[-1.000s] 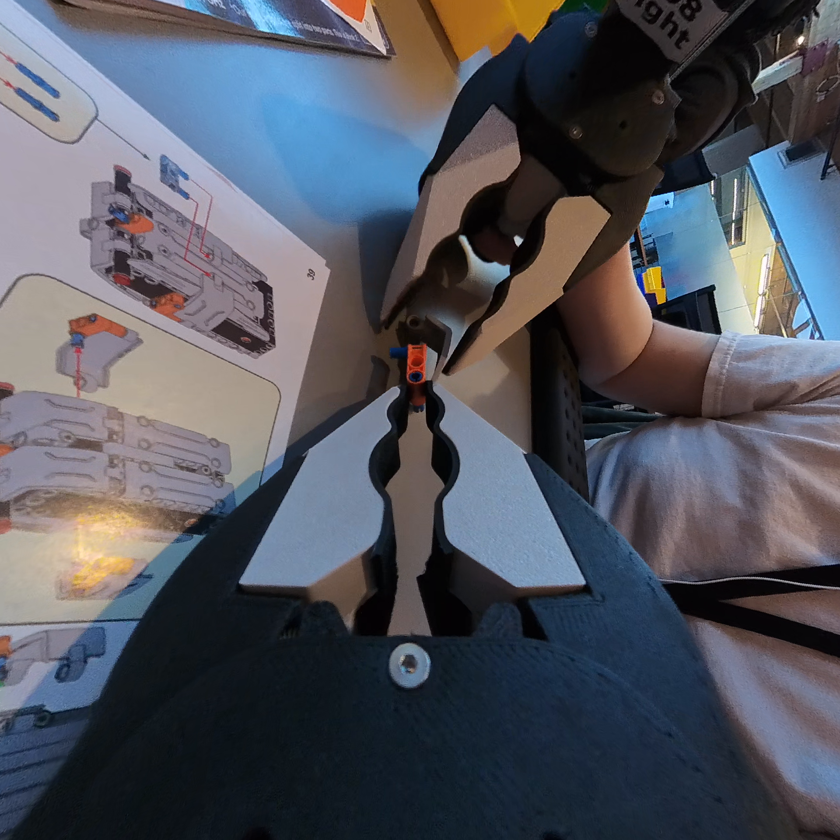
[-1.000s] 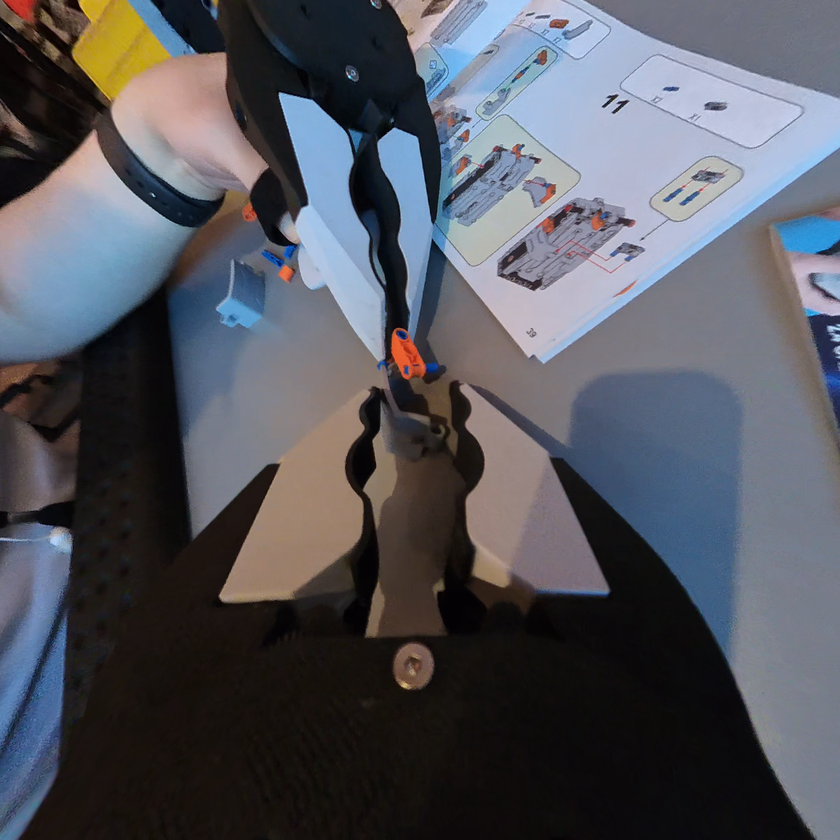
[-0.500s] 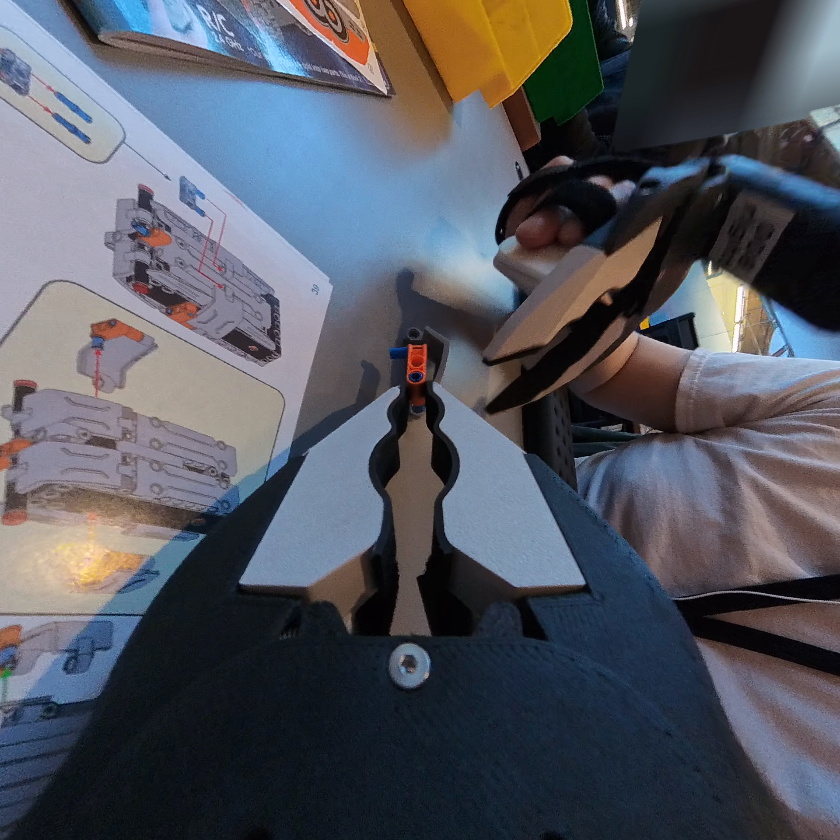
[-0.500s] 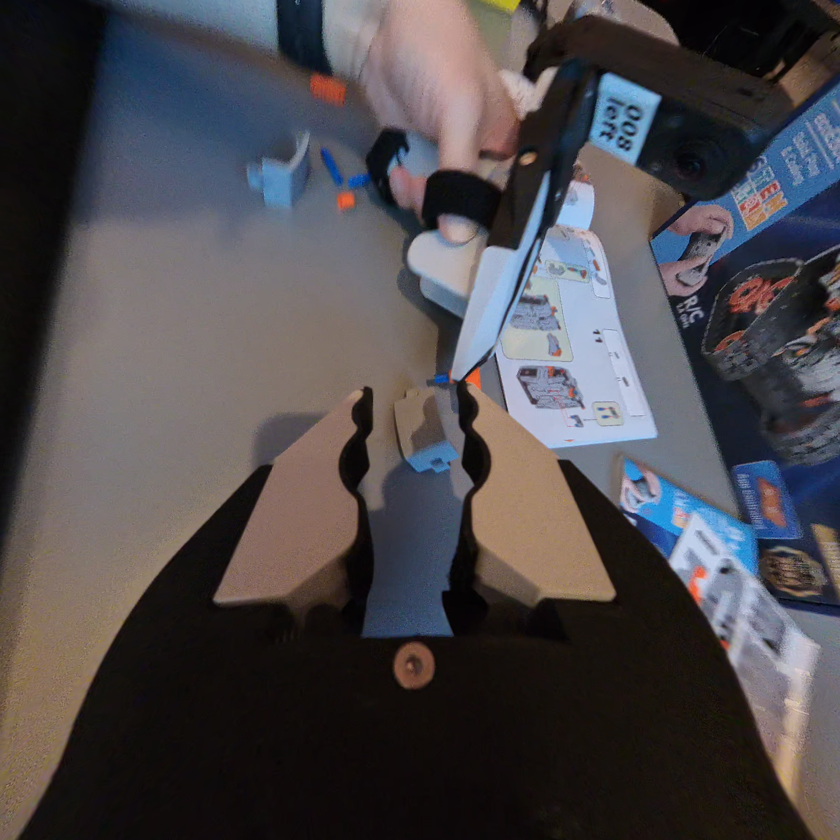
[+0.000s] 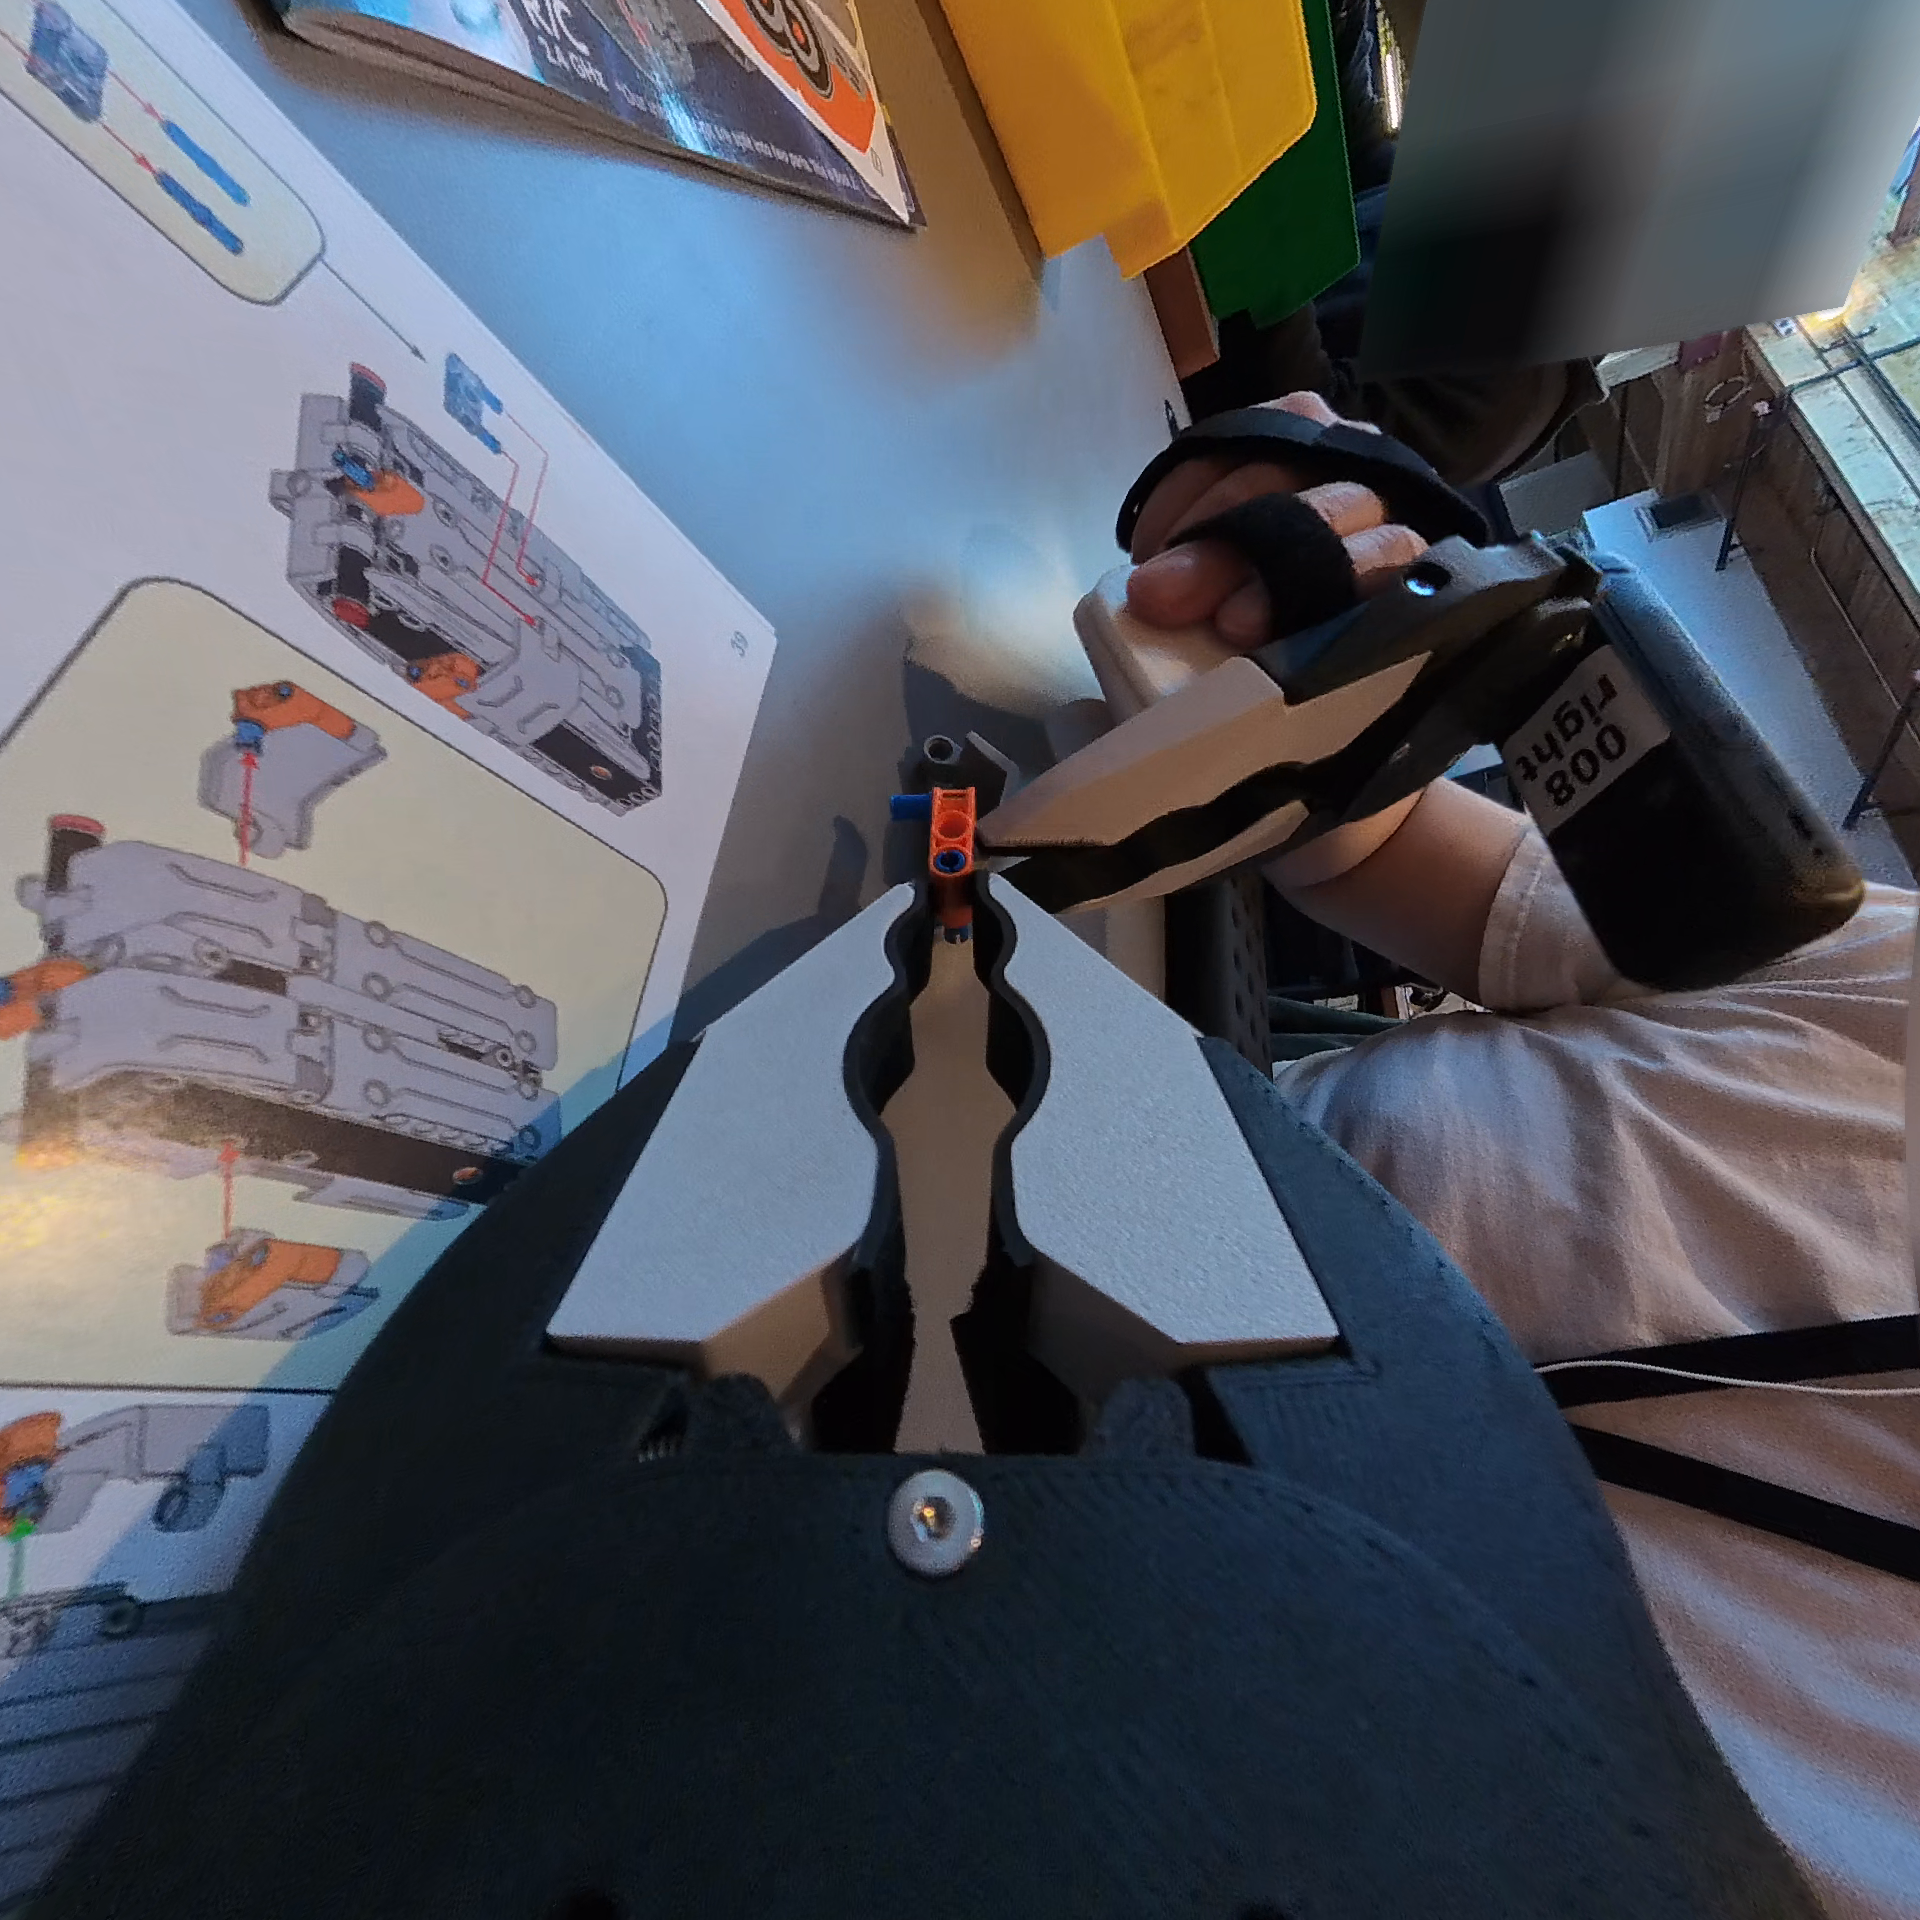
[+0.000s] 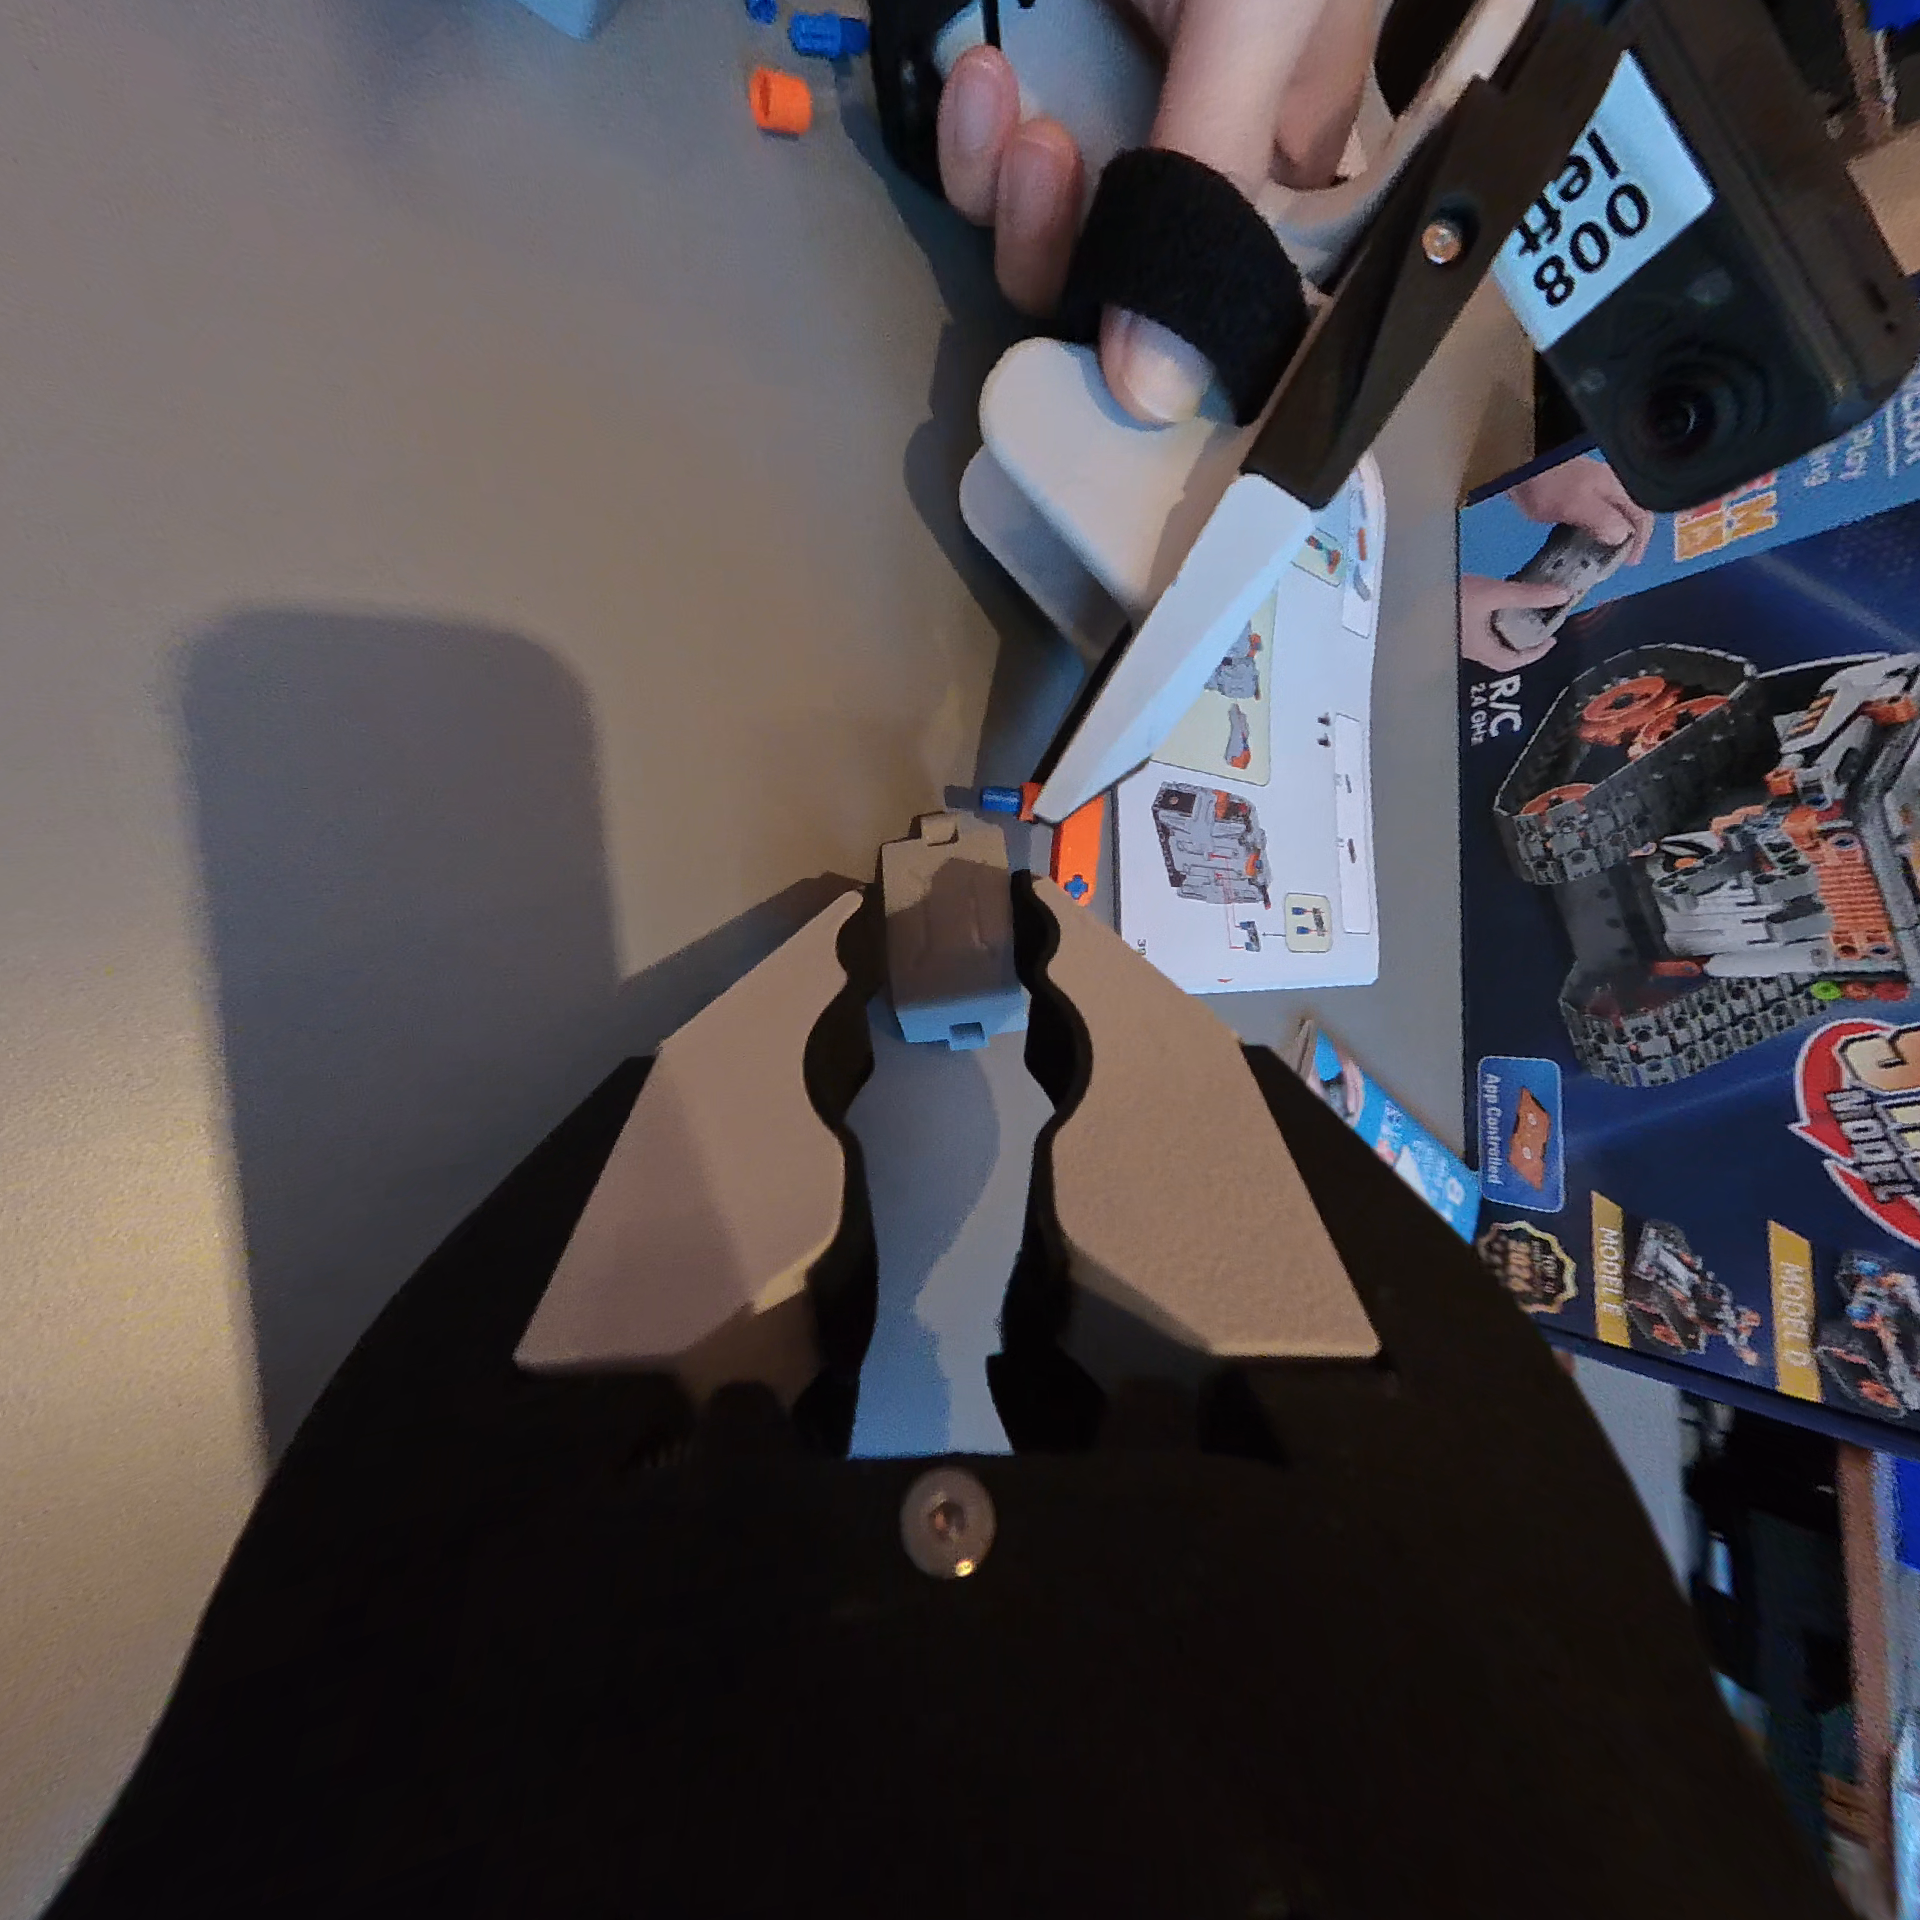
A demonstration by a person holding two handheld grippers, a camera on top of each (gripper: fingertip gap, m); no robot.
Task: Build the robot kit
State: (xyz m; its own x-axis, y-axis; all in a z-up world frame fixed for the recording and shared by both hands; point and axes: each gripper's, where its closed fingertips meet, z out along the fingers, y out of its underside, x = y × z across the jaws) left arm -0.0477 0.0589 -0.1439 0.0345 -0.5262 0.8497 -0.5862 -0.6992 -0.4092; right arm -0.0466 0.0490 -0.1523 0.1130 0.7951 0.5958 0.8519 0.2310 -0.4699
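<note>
My left gripper (image 5: 948, 896) is shut on a small orange connector (image 5: 952, 831) with blue pins, held just above the grey table. A small grey piece (image 5: 982, 762) sits right behind the connector. My right gripper (image 5: 1000, 844) comes in from the right, its tips against the connector. In the right wrist view my right gripper (image 6: 943, 896) is shut on that grey piece (image 6: 951, 940), which sticks out past the fingertips. The left gripper's fingers (image 6: 1164, 675) slant down from the upper right, with the orange connector (image 6: 1075, 852) and a blue pin (image 6: 1000, 798) at their tip, beside the grey piece.
An open instruction booklet (image 5: 312, 623) lies left of the grippers. A printed toy box (image 6: 1704, 935) lies beyond it. Yellow (image 5: 1132, 104) and green (image 5: 1283, 208) bins stand at the table's far edge. Loose orange (image 6: 779, 101) and blue (image 6: 821, 36) parts lie on the table. A person's lap (image 5: 1558, 1195) is at the right. The tips of both grippers are at nearly the same place.
My right gripper let go of the grey piece, swung away and turned, then came back from the side and closed on it. My left gripper kept hold of the orange connector, almost still.
</note>
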